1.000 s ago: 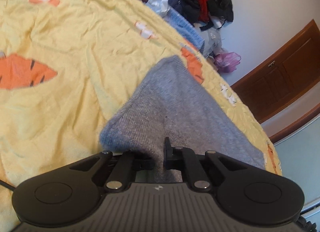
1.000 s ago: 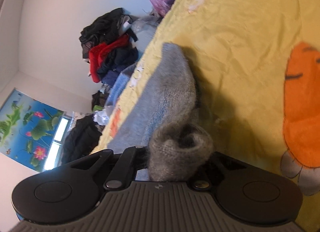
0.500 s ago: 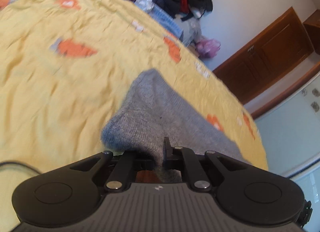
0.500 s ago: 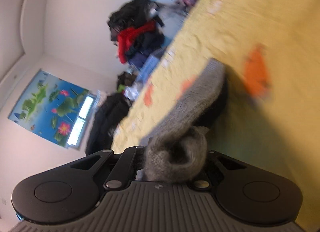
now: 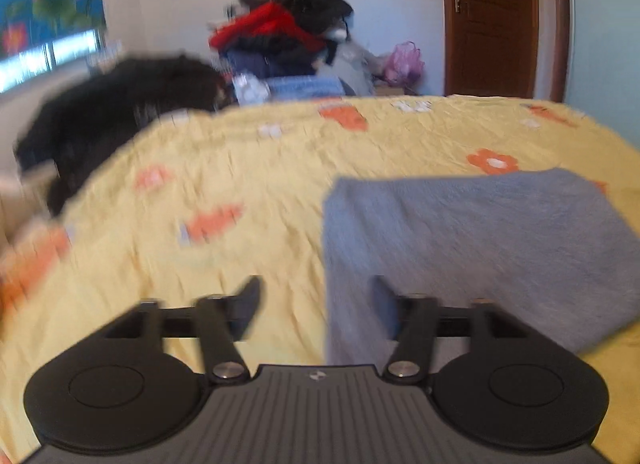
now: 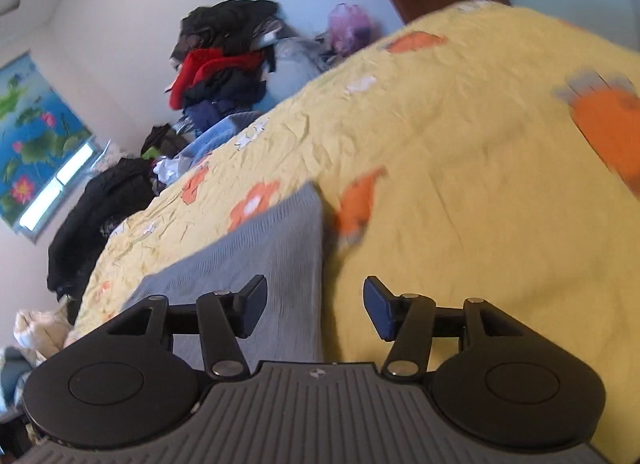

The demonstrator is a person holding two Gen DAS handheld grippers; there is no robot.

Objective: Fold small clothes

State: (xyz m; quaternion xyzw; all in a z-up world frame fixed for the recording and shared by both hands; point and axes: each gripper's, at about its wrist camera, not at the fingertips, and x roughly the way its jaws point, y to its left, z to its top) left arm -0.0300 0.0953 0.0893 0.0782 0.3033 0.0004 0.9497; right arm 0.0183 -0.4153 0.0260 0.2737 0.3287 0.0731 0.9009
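A grey knitted garment (image 5: pixel 472 240) lies folded flat on the yellow bedsheet (image 5: pixel 248 167). My left gripper (image 5: pixel 316 304) is open and empty just above the garment's near left edge. In the right wrist view the same grey garment (image 6: pixel 264 264) lies low and left of centre. My right gripper (image 6: pixel 314 304) is open and empty over the garment's right edge, with its right finger over bare yellow sheet (image 6: pixel 460 191). The left wrist view is blurred by motion.
A pile of red, black and blue clothes (image 5: pixel 288 39) is heaped beyond the bed's far edge. A black garment (image 5: pixel 116 111) lies at the bed's far left. A brown door (image 5: pixel 492 19) stands at the back right, with a pink bag (image 5: pixel 404 63) near it.
Both grippers have opened and let go of the grey garment. It now lies flat on the sheet. Both grippers have swung to look along the bed.
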